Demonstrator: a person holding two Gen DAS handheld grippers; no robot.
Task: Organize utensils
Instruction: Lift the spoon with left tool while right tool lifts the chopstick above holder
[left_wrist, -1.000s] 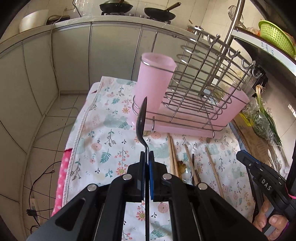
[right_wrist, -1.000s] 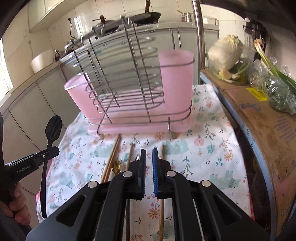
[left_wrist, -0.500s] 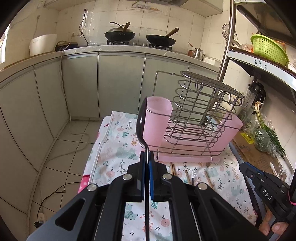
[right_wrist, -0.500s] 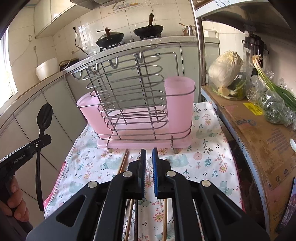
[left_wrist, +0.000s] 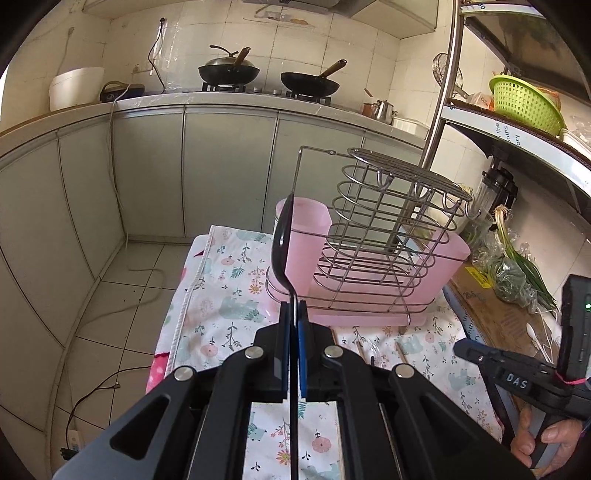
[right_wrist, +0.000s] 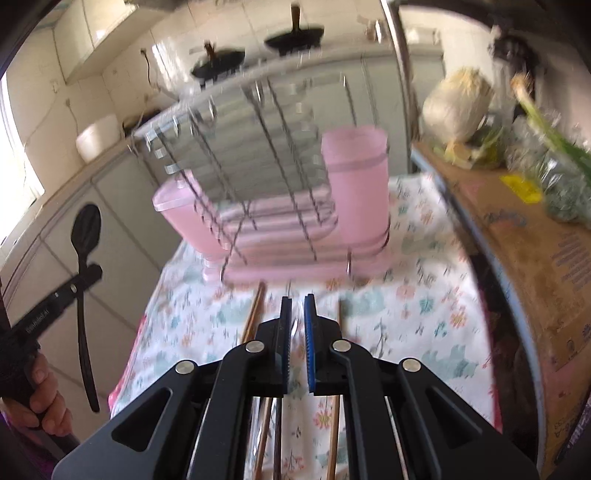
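Observation:
My left gripper (left_wrist: 292, 314) is shut on a black spoon (left_wrist: 281, 243), held upright by its handle above the floral cloth, short of the pink cup (left_wrist: 306, 236) at the left end of the wire-and-pink utensil rack (left_wrist: 388, 258). The spoon (right_wrist: 86, 236) and left gripper (right_wrist: 86, 273) also show at the left of the right wrist view. My right gripper (right_wrist: 297, 306) is nearly closed, with a narrow gap and nothing in it. It hangs over chopsticks (right_wrist: 255, 314) and other utensils lying on the cloth in front of the rack (right_wrist: 277, 206).
The floral cloth (left_wrist: 229, 295) covers a small table with tiled floor at its left. A cardboard box (right_wrist: 524, 236) with greens and a cabbage (right_wrist: 458, 107) sits on the right. A metal shelf post (left_wrist: 439, 99) stands behind the rack. Kitchen counter with woks at back.
The left gripper has drawn back and levelled with the spoon, so the rack looks farther away. The right gripper has tilted down and moved closer to the utensils; its view is blurred.

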